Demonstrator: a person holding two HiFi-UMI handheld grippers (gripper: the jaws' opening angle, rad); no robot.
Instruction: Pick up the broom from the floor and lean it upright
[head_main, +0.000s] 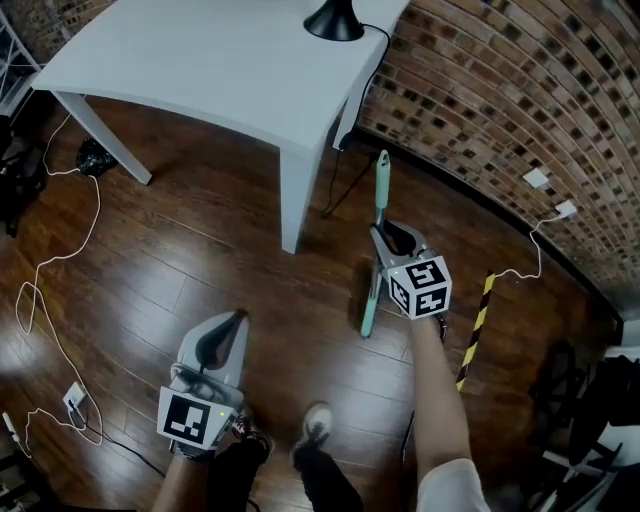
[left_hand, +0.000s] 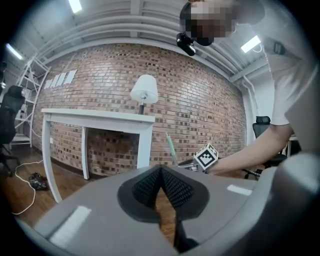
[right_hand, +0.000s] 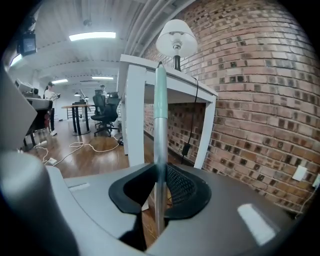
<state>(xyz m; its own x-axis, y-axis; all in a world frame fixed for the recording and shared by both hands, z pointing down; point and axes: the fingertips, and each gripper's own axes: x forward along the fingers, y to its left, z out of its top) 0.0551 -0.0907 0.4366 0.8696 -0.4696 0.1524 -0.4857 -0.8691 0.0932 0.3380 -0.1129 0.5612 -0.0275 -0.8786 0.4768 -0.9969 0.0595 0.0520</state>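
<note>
The broom (head_main: 371, 300), a silver pole with a green upper grip, stands steeply off the wooden floor beside the brick wall. My right gripper (head_main: 383, 232) is shut on the pole. In the right gripper view the pole (right_hand: 160, 125) runs straight up between the pads (right_hand: 182, 186), in front of the lamp. I cannot make out its brush end. Lower left, my left gripper (head_main: 238, 318) hangs over bare floor, shut and empty, with its pads (left_hand: 175, 187) meeting at the tips. In the left gripper view the green grip (left_hand: 171, 147) shows beside the right gripper's marker cube (left_hand: 206, 157).
A white table (head_main: 230, 70) with a lamp (head_main: 333, 20) stands just left of the broom, its leg (head_main: 293, 200) close by. The brick wall (head_main: 500, 110) runs along the right. White cables (head_main: 60, 260) trail on the floor at left, and a yellow-black striped bar (head_main: 476, 330) lies at right.
</note>
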